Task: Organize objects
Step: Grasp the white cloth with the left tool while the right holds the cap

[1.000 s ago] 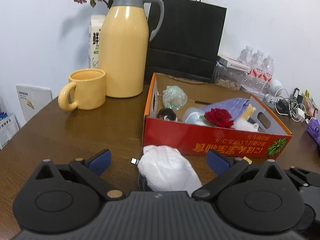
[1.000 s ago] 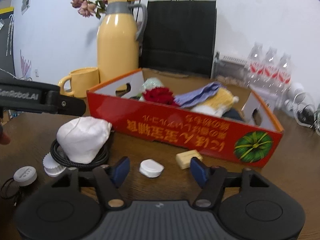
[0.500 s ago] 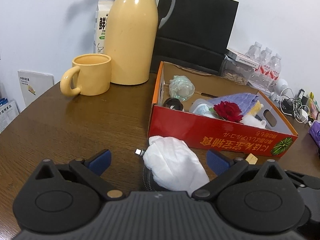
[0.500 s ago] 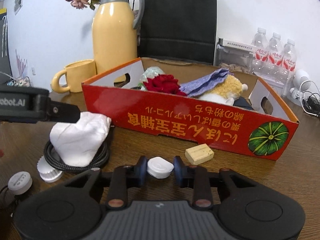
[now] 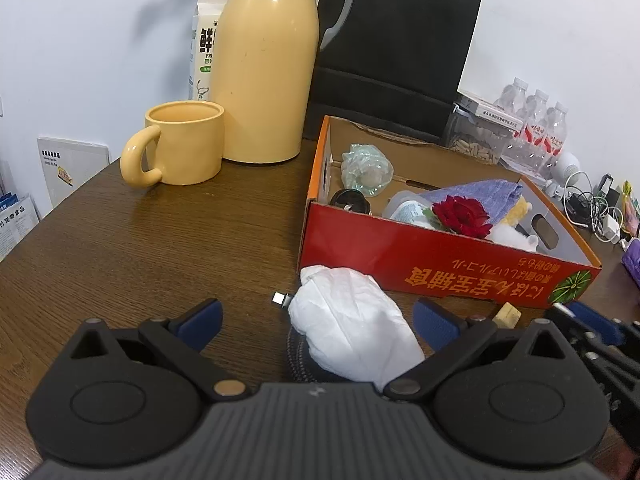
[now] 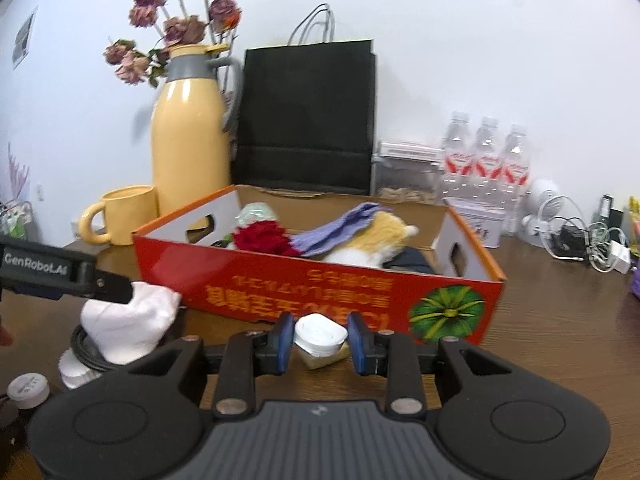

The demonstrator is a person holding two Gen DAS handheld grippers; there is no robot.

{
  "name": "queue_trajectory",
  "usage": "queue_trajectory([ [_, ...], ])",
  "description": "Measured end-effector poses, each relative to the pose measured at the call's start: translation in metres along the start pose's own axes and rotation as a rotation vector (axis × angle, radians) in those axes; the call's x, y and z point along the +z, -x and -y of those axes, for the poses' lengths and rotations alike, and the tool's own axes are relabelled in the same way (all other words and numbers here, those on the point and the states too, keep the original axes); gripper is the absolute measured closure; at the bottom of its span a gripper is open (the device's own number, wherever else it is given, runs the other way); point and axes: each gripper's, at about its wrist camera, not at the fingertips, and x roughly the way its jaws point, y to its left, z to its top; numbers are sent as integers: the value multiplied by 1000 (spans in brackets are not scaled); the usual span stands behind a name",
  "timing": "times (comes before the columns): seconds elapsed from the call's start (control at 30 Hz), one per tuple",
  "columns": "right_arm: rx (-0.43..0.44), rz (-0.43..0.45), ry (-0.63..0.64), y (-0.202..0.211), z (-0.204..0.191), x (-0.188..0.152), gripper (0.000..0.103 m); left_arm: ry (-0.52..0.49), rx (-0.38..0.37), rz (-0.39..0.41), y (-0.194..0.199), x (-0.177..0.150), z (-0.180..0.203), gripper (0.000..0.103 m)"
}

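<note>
White cap (image 6: 320, 335) pinched in right tool (image 6: 320, 340) above brown table (image 5: 160, 248); left tool (image 5: 316, 320) spread.

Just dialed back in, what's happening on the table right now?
A person with two handheld grippers is tidying loose items into the red cardboard box. The right gripper has just closed on the small white case and holds it in front of the box's near wall. The left gripper is open over the crumpled white cloth, not gripping it. A small tan block lies on the table.
</note>
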Motion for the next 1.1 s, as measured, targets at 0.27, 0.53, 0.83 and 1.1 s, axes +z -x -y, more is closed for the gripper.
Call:
queue_trajectory([
  [0.27,-40,4,-31,8,28,-6,75,-5,-11,6,-2,-2,0,0],
  [0.53,-38,11,-20,7,25,-10,75,-6,-35,9,2,-3,3,0],
  [0.83,-18,9,-22,7,26,-12,75,24,-7,-65,4,6,3,0],
  [1.1,-13,25,-32,9,28,-11,75,54,-4,-117,11,7,13,0],
])
